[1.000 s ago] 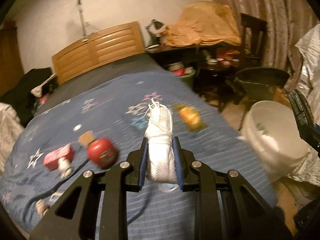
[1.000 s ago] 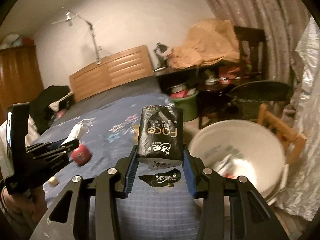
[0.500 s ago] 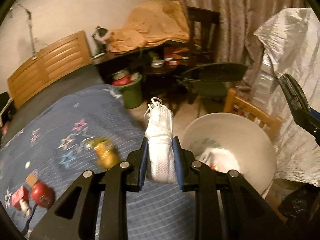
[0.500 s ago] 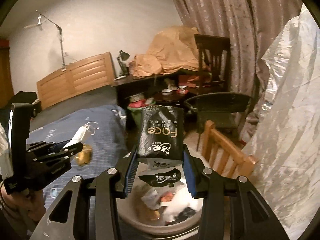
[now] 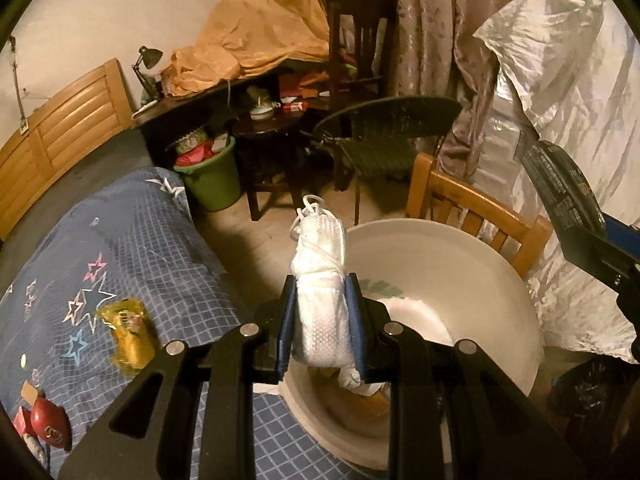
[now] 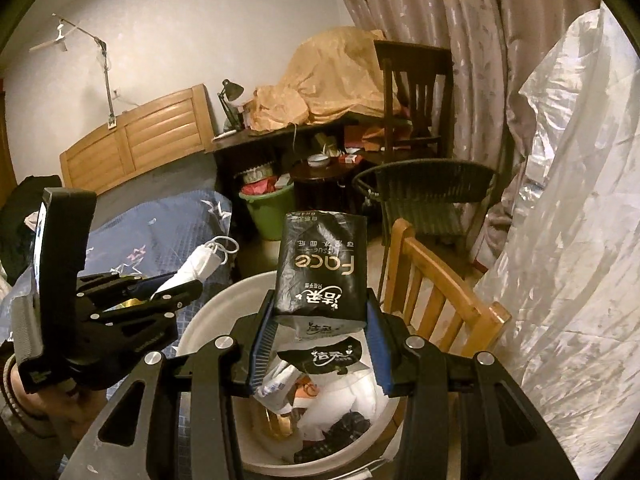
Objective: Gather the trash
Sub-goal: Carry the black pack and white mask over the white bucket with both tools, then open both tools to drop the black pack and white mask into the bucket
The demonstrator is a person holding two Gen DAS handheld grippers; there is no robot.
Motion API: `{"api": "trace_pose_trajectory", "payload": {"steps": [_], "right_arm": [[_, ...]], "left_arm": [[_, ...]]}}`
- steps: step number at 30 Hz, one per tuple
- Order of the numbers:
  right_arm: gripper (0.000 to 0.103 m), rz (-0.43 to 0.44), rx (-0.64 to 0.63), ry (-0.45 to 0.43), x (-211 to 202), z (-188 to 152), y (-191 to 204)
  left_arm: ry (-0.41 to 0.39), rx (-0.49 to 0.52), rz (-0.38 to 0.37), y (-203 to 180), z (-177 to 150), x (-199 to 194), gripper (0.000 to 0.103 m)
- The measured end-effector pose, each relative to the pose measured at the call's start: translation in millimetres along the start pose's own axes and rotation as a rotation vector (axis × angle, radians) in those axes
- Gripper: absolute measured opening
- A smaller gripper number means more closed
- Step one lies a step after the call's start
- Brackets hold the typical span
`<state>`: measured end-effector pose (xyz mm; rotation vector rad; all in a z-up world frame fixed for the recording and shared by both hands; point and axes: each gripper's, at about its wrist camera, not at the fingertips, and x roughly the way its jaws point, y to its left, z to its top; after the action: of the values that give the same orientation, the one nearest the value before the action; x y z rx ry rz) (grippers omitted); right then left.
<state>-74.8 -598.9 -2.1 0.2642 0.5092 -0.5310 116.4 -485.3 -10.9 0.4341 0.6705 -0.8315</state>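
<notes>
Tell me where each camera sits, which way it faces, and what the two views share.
Left wrist: on the left gripper, looking down along its fingers, which clamp a white mask, over a white bucket beside the bed.
Right wrist: on the right gripper, which clamps a black tissue pack over the bucket; a hand shows.
Shared: bucket, green bin, wooden chair, each other's gripper.

A white face mask (image 5: 320, 296) sits lower centre, a black tissue pack (image 6: 320, 268) with gold lettering mid-frame, a white bin (image 5: 460, 264) at right, a blue checked, star-patterned quilt (image 5: 132, 240) at left.
</notes>
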Motion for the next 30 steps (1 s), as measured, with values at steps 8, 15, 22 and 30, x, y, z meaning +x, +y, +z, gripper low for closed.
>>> {"api": "trace_pose_trajectory", "payload": {"steps": [8,15,22,30], "right_arm": [[0.043,0.006,-0.001,0.016,9,-5,0],[0.043,0.008,-0.003,0.018,9,-5,2],[0.043,0.012,-0.004,0.019,8,-6,3],[0.043,0.037,-0.015,0.021,15,-4,3]], "left_arm": [[0.018,0.002,-0.013,-3,1,8,0.023],[0.018,0.004,-0.017,-5,1,9,0.023],[0.021,0.007,-0.023,-9,1,9,0.023],[0.031,0.003,-0.059,-8,1,15,0.023]]}}
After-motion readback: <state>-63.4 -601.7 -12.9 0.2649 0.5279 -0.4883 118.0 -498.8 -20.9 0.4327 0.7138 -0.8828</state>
